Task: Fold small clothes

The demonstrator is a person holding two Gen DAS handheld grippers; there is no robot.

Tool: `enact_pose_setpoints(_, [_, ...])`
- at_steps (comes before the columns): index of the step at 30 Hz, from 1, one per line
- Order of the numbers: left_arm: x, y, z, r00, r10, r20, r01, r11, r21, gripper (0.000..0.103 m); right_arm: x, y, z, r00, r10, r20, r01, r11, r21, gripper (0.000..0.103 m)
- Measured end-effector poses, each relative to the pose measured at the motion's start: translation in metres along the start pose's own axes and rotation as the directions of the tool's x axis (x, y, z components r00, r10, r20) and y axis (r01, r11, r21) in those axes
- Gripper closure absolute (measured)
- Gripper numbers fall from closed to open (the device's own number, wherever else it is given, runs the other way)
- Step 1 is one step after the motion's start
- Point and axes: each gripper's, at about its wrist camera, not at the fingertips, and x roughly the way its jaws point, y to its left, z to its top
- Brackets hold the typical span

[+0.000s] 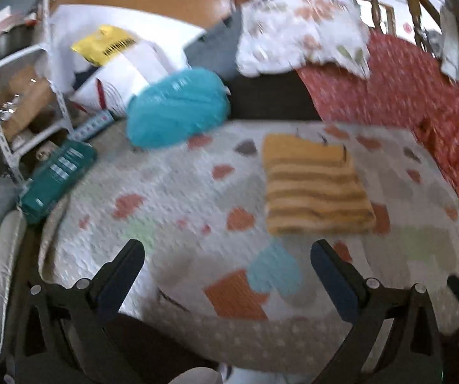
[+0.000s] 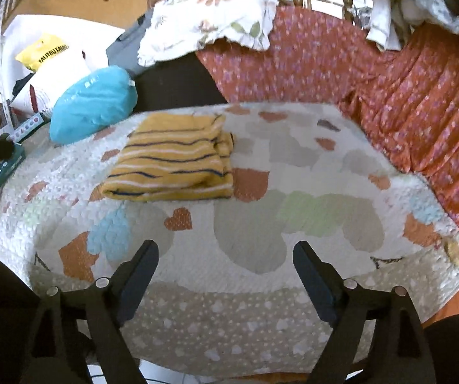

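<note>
On the quilt (image 2: 293, 172), the folded yellow striped garment (image 2: 171, 160) lay flat toward the far edge, near a teal cushion (image 2: 93, 105). I had my left claw (image 1: 227, 257) spread wide and gripping nothing, hovering over the near part of the quilt. My right claw (image 2: 226, 257) was likewise wide open and empty, well short of the garment.
</note>
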Motion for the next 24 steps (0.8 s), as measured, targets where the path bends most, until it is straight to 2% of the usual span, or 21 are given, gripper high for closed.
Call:
enact_pose_setpoints(4, [0.021,-0.020,-0.021,0.993,-0.038,-0.116,0.042,0.999,0.034,0.000,0.003,-0.012,-0.001,1.000,-0.013,0.007,0.013,1.000,0.012,0.013])
enact_pose_setpoints(8, [0.034,-0.031,-0.035,0.980,-0.065,-0.186,0.074,0.996,0.042,0.000,0.018,-0.023,-0.006,0.998,-0.023,-0.053,0.026,0.999,0.046,0.013])
enact_pose_setpoints(11, [0.040,-0.035,-0.042,0.976,-0.071,-0.207,0.085,0.995,0.060,0.000,0.025,-0.025,-0.008,0.997,-0.014,-0.074,0.018,0.998,0.061,0.013])
enact_pose_setpoints(20, [0.060,-0.030,-0.057,0.955,-0.119,-0.272,0.136,0.990,0.044,0.000,0.036,-0.007,-0.016,0.994,-0.020,-0.104,0.016,0.999,-0.031,0.013])
enact_pose_setpoints(24, [0.069,-0.029,-0.066,0.959,-0.109,-0.261,0.134,0.988,0.082,0.000,0.042,-0.006,-0.020,0.992,-0.032,-0.125,0.028,0.999,-0.036,0.013])
